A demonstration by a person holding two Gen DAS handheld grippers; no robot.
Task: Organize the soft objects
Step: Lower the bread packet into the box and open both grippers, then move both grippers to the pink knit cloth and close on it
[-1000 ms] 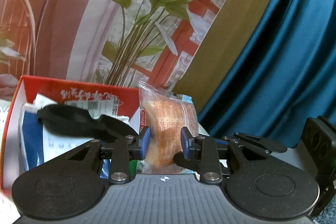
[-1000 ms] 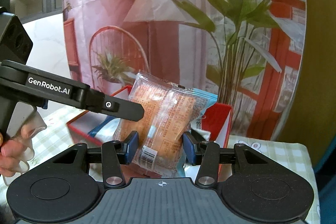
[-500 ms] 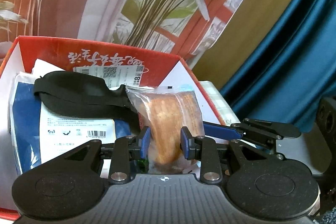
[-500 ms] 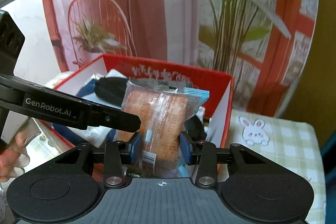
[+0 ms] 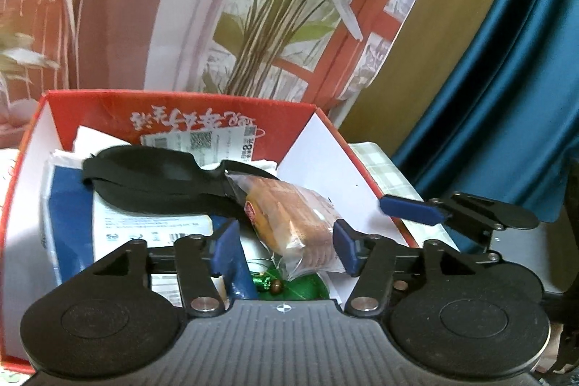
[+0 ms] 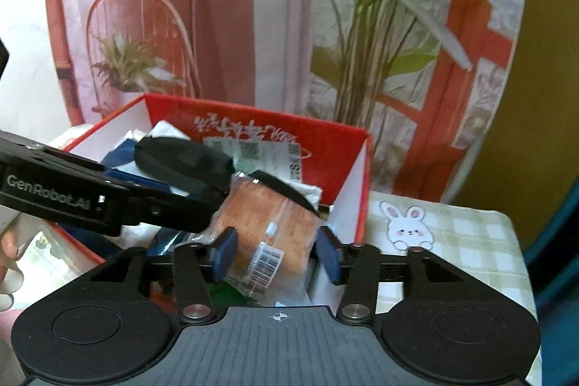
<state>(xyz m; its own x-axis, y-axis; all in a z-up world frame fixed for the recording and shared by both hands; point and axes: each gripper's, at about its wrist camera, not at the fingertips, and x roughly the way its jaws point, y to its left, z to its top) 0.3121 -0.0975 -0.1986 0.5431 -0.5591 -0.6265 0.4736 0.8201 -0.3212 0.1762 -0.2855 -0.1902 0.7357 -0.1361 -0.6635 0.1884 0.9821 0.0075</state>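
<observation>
Red box: cardboard, already filling; I see a black eye mask and a blue-and-white pack inside.
Bread packet: lying in the box, leaning on the mask.
Left gripper: jaws opening, packet between them, pads clear.
Right gripper: also opening around the packet, not pressing.
Progress: I judge this item placed; leftovers outside the box, I cannot tell.

box near wall: hidden by claw | green item: mostly covered
</observation>
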